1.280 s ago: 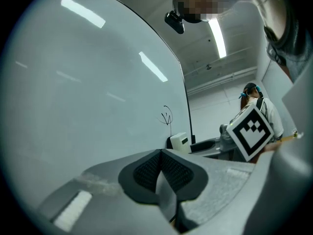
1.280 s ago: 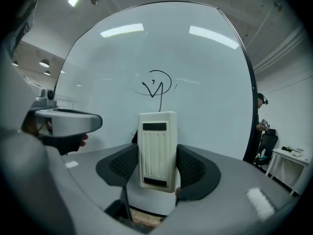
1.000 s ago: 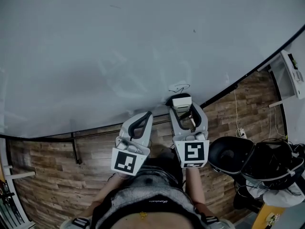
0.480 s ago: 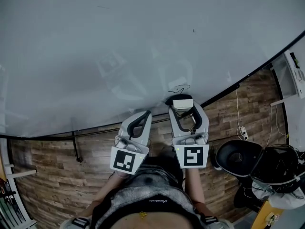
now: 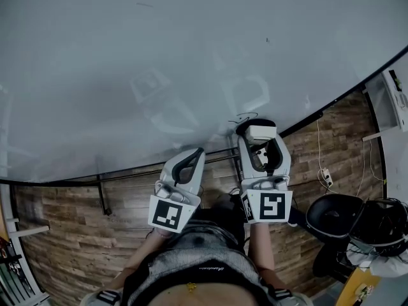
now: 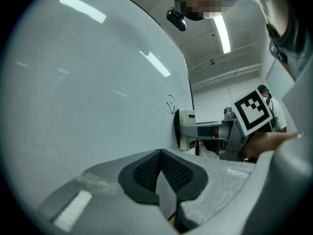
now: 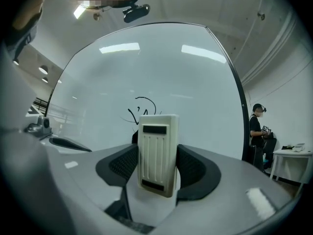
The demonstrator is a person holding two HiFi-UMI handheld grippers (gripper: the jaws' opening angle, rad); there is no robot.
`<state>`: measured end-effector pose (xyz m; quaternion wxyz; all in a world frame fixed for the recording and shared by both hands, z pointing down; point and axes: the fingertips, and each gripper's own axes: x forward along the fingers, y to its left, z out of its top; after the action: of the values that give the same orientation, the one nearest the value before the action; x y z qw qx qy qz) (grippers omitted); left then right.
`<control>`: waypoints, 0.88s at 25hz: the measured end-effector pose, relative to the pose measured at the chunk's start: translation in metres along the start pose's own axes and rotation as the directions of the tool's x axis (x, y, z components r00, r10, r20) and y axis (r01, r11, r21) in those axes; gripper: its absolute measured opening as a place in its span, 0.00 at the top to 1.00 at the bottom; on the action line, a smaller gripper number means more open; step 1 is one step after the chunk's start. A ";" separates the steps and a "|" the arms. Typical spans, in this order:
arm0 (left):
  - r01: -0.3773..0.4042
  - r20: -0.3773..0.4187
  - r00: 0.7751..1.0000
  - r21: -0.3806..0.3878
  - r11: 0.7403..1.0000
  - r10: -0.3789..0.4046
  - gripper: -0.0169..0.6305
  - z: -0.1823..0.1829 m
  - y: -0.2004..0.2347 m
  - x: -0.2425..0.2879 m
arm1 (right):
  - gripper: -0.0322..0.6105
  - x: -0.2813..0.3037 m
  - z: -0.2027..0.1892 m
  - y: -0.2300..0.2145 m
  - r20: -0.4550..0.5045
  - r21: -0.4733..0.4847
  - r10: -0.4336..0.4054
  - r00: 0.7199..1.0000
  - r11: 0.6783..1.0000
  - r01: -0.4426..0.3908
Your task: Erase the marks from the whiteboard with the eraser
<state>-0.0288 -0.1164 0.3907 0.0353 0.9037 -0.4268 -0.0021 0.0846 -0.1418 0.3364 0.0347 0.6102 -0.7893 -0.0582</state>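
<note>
The right gripper (image 5: 261,143) is clamped on the eraser (image 7: 157,153), its two dark pads pressed against the eraser's long sides. The cream block stands upright between the jaws and sticks out past their tips toward the whiteboard (image 5: 159,56). In the head view the eraser's far end sits at the board's near edge. The black scribbled marks (image 7: 140,109) lie just beyond it and a little to the left, close to the eraser. Whether the eraser touches the board cannot be told. The left gripper (image 6: 160,168) has its jaws together with nothing between them. It hangs beside the right gripper, to the left, with its tips near the board's lower edge. Wood-patterned panelling (image 5: 76,222) shows below the board, and a person (image 7: 256,131) stands at the far right of the room
</note>
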 end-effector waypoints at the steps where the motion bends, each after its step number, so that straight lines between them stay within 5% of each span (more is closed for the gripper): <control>1: 0.002 -0.002 1.000 0.000 1.000 -0.002 0.97 -0.001 -0.001 0.002 | 0.56 0.001 -0.002 0.002 -0.004 0.007 0.011 1.000 1.000 -0.011; 16: -0.054 -0.027 0.998 -0.001 0.999 0.054 0.97 -0.010 0.009 -0.012 | 0.56 0.012 0.003 0.081 -0.024 -0.007 0.231 0.973 0.973 -0.231; 22: -0.088 -0.022 0.996 0.003 0.996 0.088 0.97 -0.010 0.016 -0.019 | 0.56 0.012 0.038 0.097 0.079 -0.065 0.279 0.957 0.959 -0.275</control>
<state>-0.0533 -0.1111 0.4010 0.0390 0.8839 -0.4659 0.0098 -0.0165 -0.1274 0.3113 0.0240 0.4894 -0.8659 -0.1004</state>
